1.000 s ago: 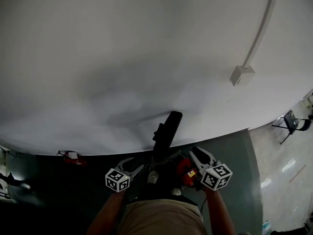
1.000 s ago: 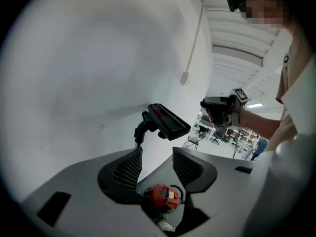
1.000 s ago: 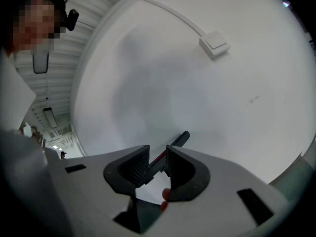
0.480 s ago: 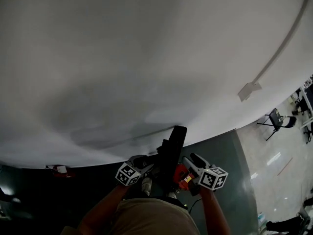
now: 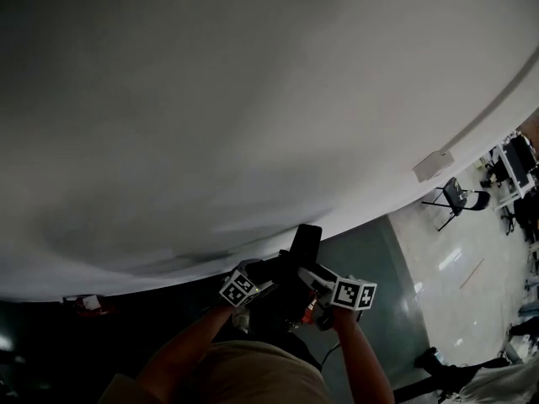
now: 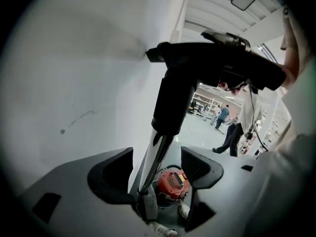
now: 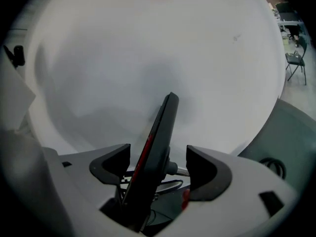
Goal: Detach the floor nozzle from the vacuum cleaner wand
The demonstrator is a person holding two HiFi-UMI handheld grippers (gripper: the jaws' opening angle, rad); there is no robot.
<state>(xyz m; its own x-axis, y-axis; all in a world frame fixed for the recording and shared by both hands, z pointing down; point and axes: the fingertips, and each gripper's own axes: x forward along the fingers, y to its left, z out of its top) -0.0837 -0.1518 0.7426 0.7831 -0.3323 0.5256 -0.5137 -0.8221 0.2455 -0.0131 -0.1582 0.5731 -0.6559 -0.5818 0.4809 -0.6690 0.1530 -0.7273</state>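
Close to the white wall (image 5: 253, 99), at the near edge of the head view, the vacuum (image 5: 301, 244) stands upright between both grippers. The left gripper (image 6: 157, 159) has just been opening its jaws. The wand (image 6: 159, 142) passes between them, and the pads do not press on it. The right gripper (image 7: 158, 157) has just been opening too and stands wide, with a dark part (image 7: 157, 142) bearing a red stripe between the jaws, untouched. Which part this is cannot be told. The nozzle is not clearly seen; it is probably low, below the red body (image 6: 173, 181). This looks like the approach step, with nothing clamped yet. Next, one gripper probably must close on the wand to steady it, while the other goes lower to the joint.
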